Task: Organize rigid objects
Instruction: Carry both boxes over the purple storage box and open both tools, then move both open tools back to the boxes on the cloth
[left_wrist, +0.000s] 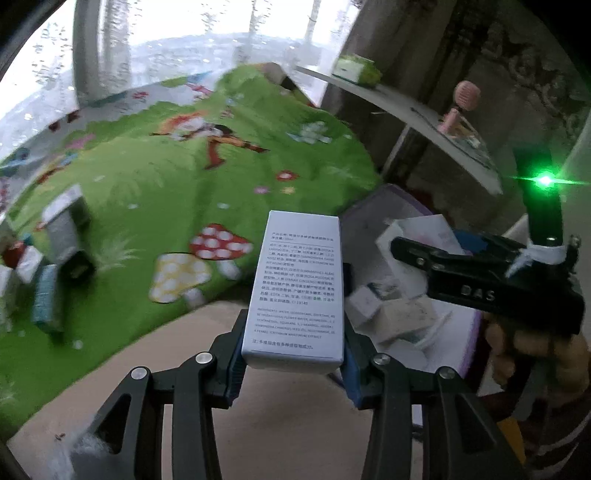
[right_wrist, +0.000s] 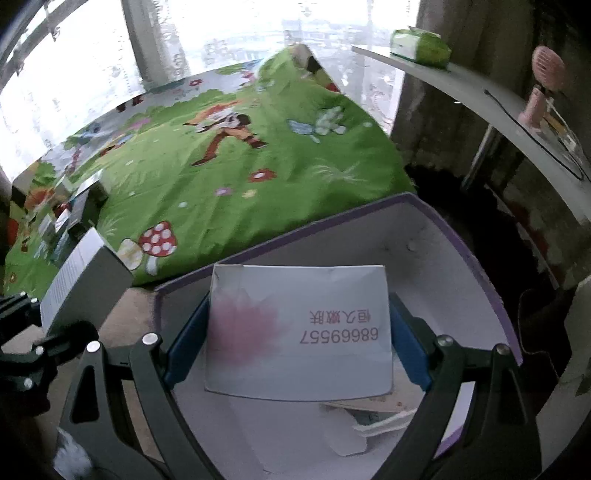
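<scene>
left gripper (left_wrist: 293, 360) clamps tall white box (left_wrist: 299, 288), beside the purple bin (right_wrist: 476, 258) | right gripper (right_wrist: 297, 336) grips flat white box (right_wrist: 299, 332) over bin | risk: flat box jams on cartons inside, tall box tips from low grip

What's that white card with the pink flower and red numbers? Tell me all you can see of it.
The white card looks like a flat box face or stiff card, printed with a blurry pink bloom, red Chinese characters and the number 68669557, upside down from the camera. The right gripper clamps it between blue pads at its side edges, holding it above the open purple-edged box.
</scene>
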